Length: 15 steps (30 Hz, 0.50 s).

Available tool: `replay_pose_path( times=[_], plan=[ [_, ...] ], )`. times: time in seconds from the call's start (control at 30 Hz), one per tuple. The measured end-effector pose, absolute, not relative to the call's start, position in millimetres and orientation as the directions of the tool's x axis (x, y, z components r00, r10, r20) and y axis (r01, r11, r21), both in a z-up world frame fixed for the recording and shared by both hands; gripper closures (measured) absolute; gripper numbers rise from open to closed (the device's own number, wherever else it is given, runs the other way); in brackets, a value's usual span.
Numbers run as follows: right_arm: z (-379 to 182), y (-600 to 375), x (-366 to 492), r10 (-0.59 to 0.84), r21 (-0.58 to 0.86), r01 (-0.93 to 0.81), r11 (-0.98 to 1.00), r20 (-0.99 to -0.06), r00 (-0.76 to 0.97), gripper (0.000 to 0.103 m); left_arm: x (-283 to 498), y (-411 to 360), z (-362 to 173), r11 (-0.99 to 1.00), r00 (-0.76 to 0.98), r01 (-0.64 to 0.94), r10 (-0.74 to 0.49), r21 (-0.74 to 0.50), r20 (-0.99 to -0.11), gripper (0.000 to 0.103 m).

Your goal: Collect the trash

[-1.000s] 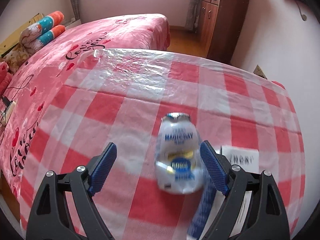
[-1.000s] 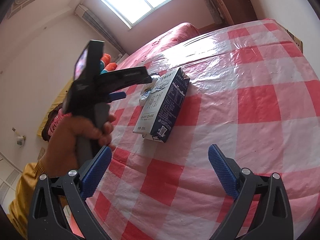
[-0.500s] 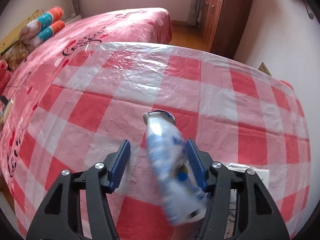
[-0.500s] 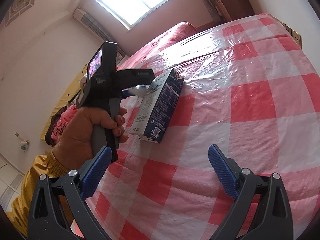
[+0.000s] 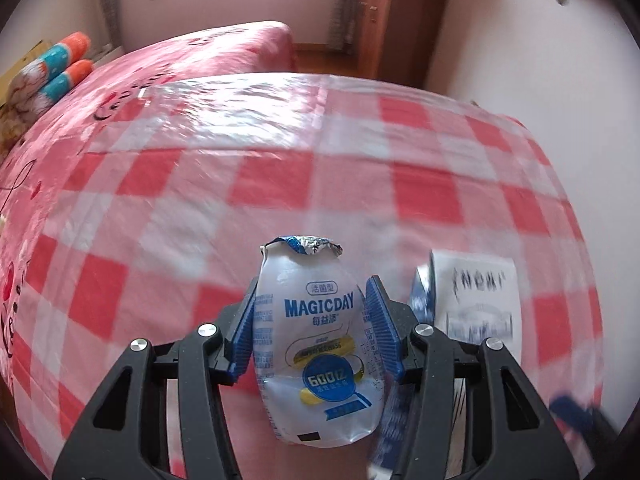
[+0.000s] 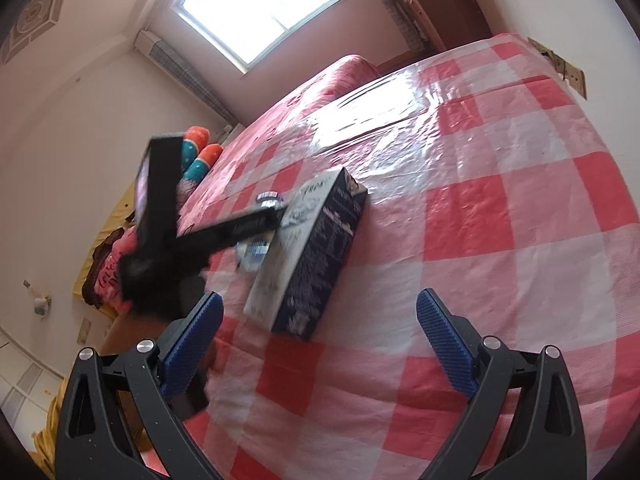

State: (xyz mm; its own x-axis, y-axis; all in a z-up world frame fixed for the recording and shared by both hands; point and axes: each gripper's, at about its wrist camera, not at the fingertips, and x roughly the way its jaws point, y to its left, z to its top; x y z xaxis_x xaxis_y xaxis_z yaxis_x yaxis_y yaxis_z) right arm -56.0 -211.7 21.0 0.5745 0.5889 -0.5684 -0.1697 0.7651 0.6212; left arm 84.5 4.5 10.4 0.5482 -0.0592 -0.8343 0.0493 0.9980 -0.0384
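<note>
Left claw (image 5: 312, 320) was clenched on the small white plastic MAGICDAY drink bottle (image 5: 316, 348) at mid-body, foil top toward 12 o'clock, apparently lifted for disposal. Right claw (image 6: 320, 344) hung released above the red-checked plastic-covered surface (image 6: 500, 208); the dark blue-and-white milk carton (image 6: 316, 256) lay at its 11 o'clock, probably next.

Carton (image 5: 476, 300) print blurred; left gripper (image 6: 256, 236) motion-smeared, hiding most of bottle (image 6: 250, 254).

Daylight pours from the window (image 6: 260, 12), blown out white. Glare streaks the glossy checked desk (image 6: 520, 208) cover. Motion blur smears the left view's background; fisheye bending darkens every corner.
</note>
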Motion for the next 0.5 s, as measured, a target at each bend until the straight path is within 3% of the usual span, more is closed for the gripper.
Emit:
replay_pose_path(
  times=[0.5],
  plan=[
    [17,-211,-56,0.512,0.531,-0.154,0.833,-0.635,0.578,0.007,-26,1,12,0.99,0.496,0.086,-0.138,-0.11,-0.857,0.048]
  ],
)
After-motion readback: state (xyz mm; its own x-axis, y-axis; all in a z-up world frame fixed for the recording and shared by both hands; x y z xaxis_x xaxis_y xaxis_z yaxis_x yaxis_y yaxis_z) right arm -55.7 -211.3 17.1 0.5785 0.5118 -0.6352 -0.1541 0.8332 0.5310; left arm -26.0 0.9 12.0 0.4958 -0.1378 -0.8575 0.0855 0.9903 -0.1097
